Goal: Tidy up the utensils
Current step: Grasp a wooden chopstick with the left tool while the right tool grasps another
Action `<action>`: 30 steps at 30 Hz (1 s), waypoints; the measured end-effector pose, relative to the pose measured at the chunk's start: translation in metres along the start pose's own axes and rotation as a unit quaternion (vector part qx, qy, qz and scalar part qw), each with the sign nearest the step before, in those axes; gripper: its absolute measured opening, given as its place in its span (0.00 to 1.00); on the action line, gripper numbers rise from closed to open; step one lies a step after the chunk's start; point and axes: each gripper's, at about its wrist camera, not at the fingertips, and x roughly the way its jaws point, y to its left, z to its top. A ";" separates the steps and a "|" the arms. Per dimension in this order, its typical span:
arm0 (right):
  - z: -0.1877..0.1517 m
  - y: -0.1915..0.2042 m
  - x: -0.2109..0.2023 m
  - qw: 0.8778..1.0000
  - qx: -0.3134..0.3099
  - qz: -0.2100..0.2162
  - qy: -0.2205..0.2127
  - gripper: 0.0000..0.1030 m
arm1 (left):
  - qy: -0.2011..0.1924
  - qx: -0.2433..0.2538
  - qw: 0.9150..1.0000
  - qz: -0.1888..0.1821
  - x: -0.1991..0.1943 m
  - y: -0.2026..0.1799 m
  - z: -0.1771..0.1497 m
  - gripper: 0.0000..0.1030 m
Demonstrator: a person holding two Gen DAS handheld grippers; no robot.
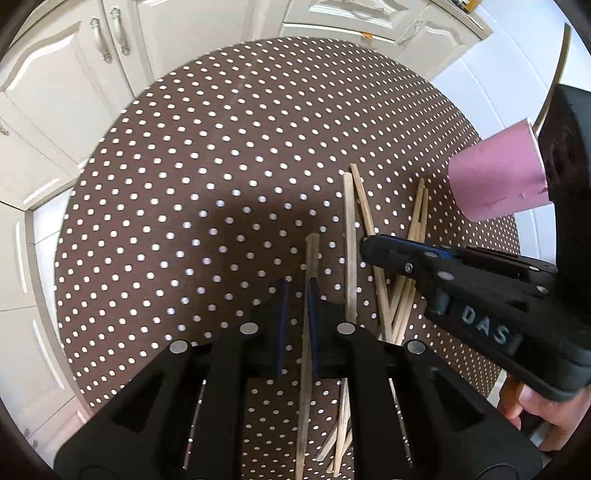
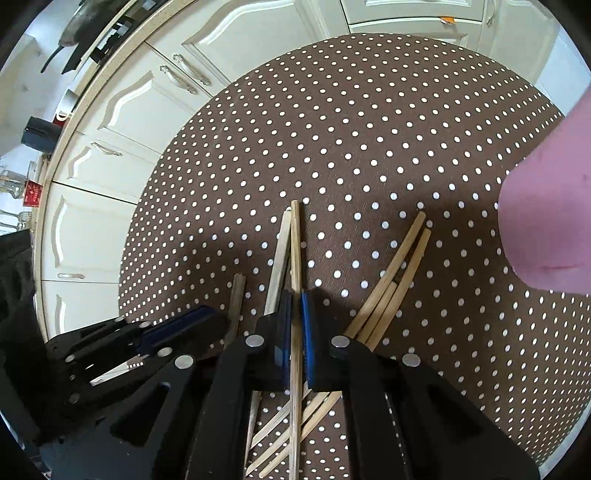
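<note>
My left hand-held gripper (image 1: pixel 297 291) is clamped on a dark, weathered chopstick (image 1: pixel 311 254), and my right hand-held gripper (image 2: pixel 295 306) is pinched shut on a pale bamboo chopstick (image 2: pixel 294 243). Both sticks are held partway along, so either could pivot or slip out if I swing too fast. The loose chopsticks (image 2: pixel 391 280) lie crossed on the dotted tabletop (image 2: pixel 369 129) just right of my grip; lifting could drag them. The pink cup (image 1: pixel 498 173) stands further right, easily knocked over.

Matt wooden chopsticks (image 2: pixel 294 258), ribbed dotted tablecloth (image 1: pixel 221 147), glossy cabinet doors (image 2: pixel 236 33)
</note>
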 end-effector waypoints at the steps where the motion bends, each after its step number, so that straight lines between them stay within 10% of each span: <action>1: -0.002 0.000 -0.002 1.000 0.000 0.003 -0.001 0.04 | 0.000 0.005 1.000 0.004 0.001 -0.003 0.001 0.11; 11: -0.013 -0.005 -0.021 1.000 0.009 0.021 -0.018 0.04 | 0.001 0.043 0.998 0.036 0.021 -0.044 0.012 0.26; 30: -0.052 -0.003 -0.075 0.996 0.015 0.028 -0.079 0.04 | -0.064 0.073 0.995 0.035 -0.048 -0.059 -0.034 0.06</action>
